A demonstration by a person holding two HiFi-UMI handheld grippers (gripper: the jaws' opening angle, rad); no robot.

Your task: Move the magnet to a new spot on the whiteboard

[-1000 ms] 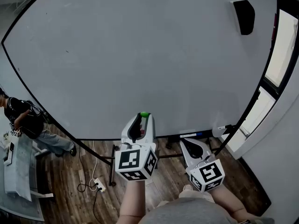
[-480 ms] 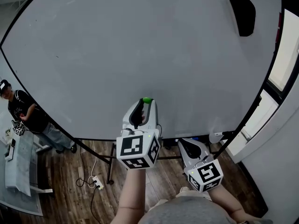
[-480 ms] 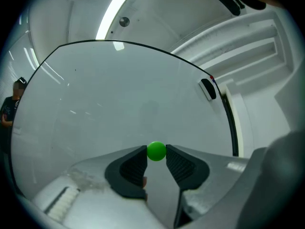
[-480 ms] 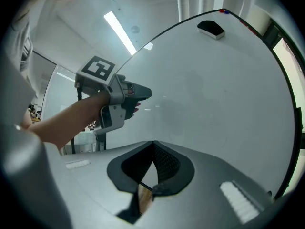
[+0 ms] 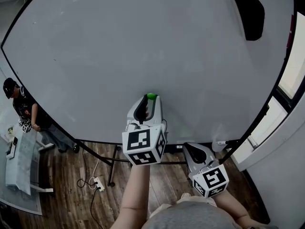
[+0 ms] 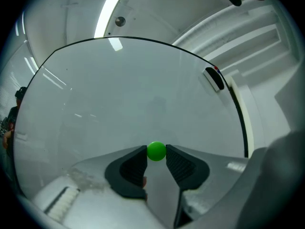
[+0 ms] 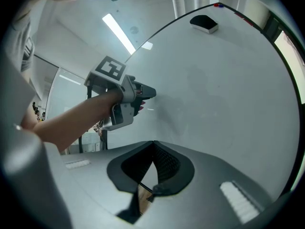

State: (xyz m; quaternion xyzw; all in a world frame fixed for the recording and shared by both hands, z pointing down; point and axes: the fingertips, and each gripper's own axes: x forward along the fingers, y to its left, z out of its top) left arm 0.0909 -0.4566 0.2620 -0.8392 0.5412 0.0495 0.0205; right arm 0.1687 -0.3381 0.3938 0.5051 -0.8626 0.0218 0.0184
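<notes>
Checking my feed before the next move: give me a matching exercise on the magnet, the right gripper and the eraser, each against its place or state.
Things:
1. green magnet
2. right gripper
3. black eraser

Places or states:
A. high on the whiteboard, near its right edge in the head view
B. jaws together, nothing between them
C. clamped in the left gripper

Pairs: 1-C, 2-B, 3-A
</notes>
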